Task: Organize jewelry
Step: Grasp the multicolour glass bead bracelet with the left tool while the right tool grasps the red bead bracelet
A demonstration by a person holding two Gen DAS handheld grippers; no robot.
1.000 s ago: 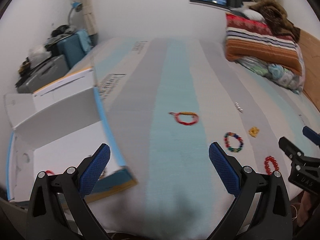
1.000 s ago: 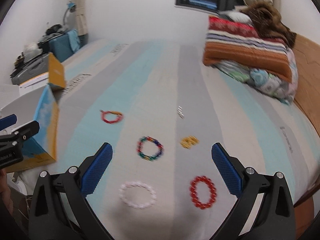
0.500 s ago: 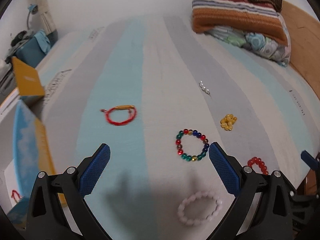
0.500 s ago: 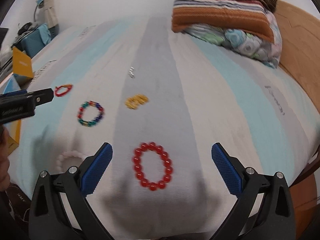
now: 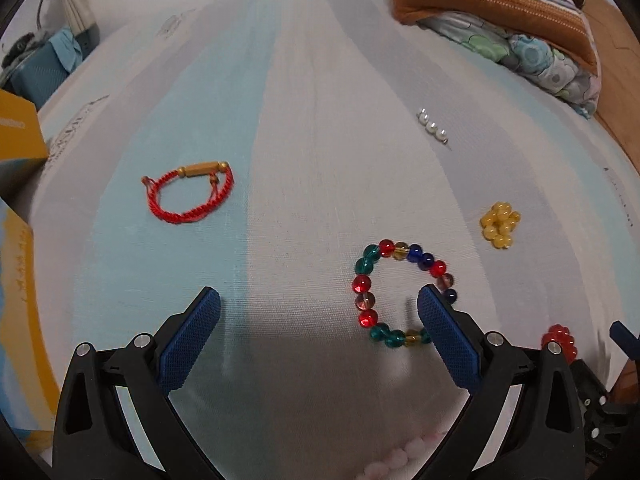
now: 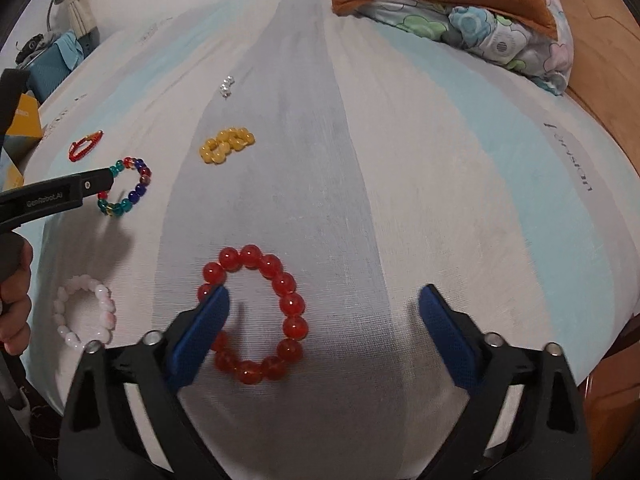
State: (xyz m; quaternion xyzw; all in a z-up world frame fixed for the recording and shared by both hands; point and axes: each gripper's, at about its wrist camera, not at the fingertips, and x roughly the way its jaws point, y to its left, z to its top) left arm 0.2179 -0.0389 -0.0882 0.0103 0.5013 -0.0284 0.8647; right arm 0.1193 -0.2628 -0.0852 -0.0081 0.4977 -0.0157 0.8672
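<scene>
I hold my left gripper (image 5: 318,304) released over the multicoloured glass-bead bracelet (image 5: 402,294) on the striped bed (image 5: 320,140). My right gripper (image 6: 324,306), fingers spread wide, straddles the red bead bracelet (image 6: 254,314).

On the bed (image 6: 400,160), a bead bracelet (image 6: 256,314) lies nearest my right tool (image 6: 324,300), at its left finger. Left of it lies another bracelet (image 6: 86,316). Farther off are a mixed-bead bracelet (image 5: 402,294), a bead cluster (image 6: 226,145) and a cord bracelet (image 5: 188,192); pillows (image 6: 440,4) lie far right.
</scene>
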